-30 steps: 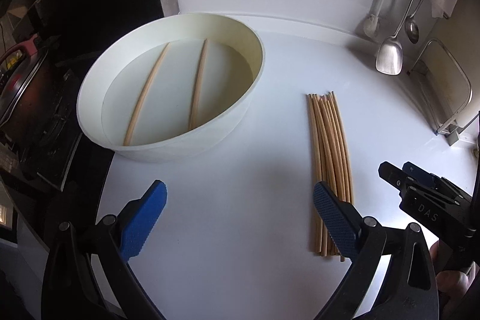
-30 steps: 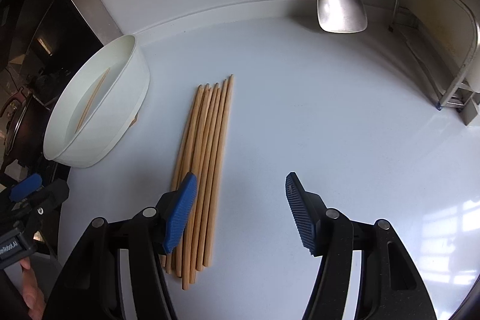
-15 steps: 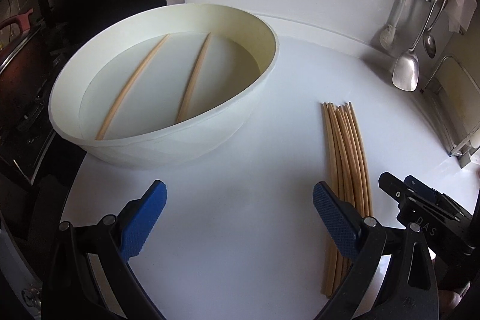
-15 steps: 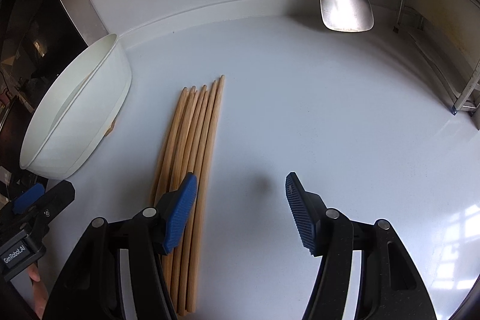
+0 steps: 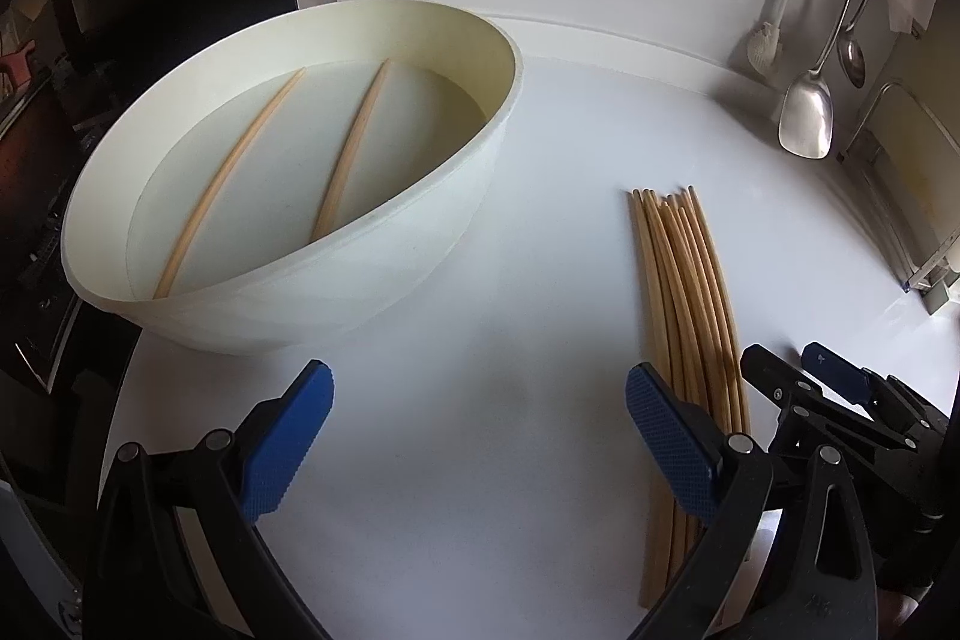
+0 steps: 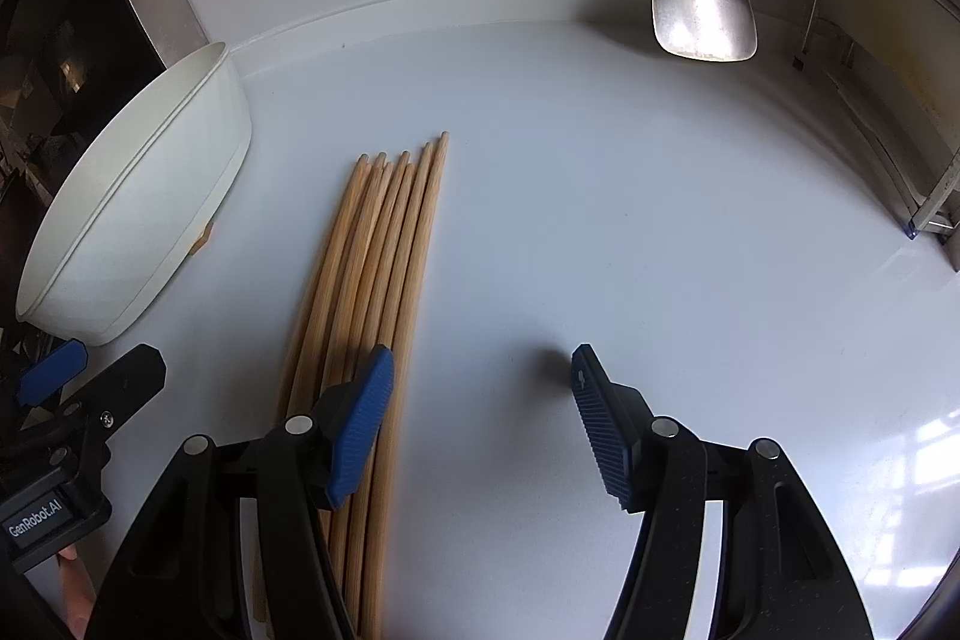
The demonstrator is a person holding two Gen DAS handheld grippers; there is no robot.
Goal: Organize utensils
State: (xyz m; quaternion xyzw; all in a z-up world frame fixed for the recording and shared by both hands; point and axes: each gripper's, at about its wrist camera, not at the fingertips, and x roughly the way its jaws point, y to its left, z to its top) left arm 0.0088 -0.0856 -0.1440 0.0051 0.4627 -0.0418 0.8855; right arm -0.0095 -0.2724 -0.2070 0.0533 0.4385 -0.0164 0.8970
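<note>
Left wrist view: left gripper [image 5: 477,436] open, nothing between its blue pads, hanging over bare counter [image 5: 540,160]. Bowl [image 5: 198,307] sits ahead-left, 2 chopsticks [image 5: 351,154] lying inside it, apart from each other. Bundle of loose chopsticks [image 5: 684,292] lies flat on the counter to the right, long axis running away from the camera, roughly parallel to the fingers. The near end passes behind the right-side pad [image 5: 669,445], so the bundle is outside the jaw gap, not in it. Right gripper [image 5: 834,394] shows at the right edge, just beside the bundle's near end.

Right wrist view: right gripper [image 6: 480,424] open, medium-wide, gap holds nothing but counter [image 6: 600,220]. Bundle [image 6: 384,250] sits left of the gap, long axis again along the fingers; its near part runs under the left-side pad [image 6: 360,427]. Contact cannot be told. Bowl [image 6: 138,232] far left, tilted look from the lens. Left gripper [image 6: 90,376] visible at lower left, near the bowl.

Judgement: the bundle lies between the 2 grippers, about equally near both. For either gripper to pinch a stick it needs a sideways shift toward the bundle, or a roll across the axis. Likely destination is the bowl, nearer the left gripper.
</note>
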